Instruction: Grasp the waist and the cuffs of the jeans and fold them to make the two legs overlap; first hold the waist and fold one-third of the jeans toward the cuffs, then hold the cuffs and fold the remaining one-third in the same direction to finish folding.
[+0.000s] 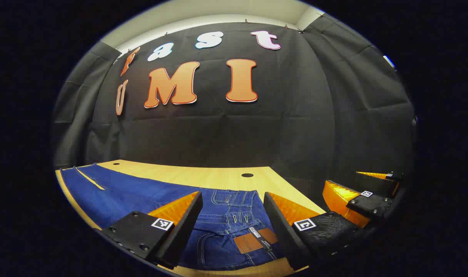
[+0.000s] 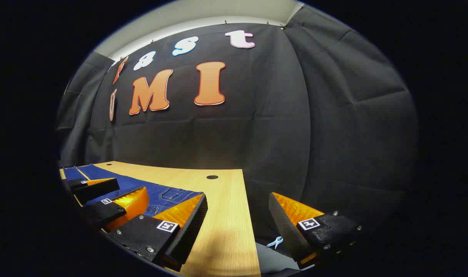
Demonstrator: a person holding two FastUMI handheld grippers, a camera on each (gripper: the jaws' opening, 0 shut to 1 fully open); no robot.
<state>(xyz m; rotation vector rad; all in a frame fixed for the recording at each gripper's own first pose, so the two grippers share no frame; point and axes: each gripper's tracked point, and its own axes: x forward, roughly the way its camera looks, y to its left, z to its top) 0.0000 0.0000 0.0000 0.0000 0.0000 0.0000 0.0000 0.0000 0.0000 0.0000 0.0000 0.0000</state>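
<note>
Blue jeans (image 1: 141, 192) lie flat on the wooden table (image 1: 203, 175). The waist with its brown leather patch (image 1: 246, 243) faces me and the legs run off to the far left. My left gripper (image 1: 232, 196) hovers open just above the waistband, one finger on each side of the patch, not gripping. My right gripper (image 1: 343, 179) appears off to the right, beyond the table's corner. In the right gripper view, my right gripper (image 2: 238, 196) stands open over the table's right edge, with the jeans (image 2: 161, 194) and the left gripper (image 2: 132, 186) to its left.
The table (image 2: 226, 223) has a round cable hole (image 1: 247, 175) (image 2: 212, 177) near its back. Its right edge drops off close to the black cloth wall. A small pale clip (image 2: 275, 242) lies below that edge.
</note>
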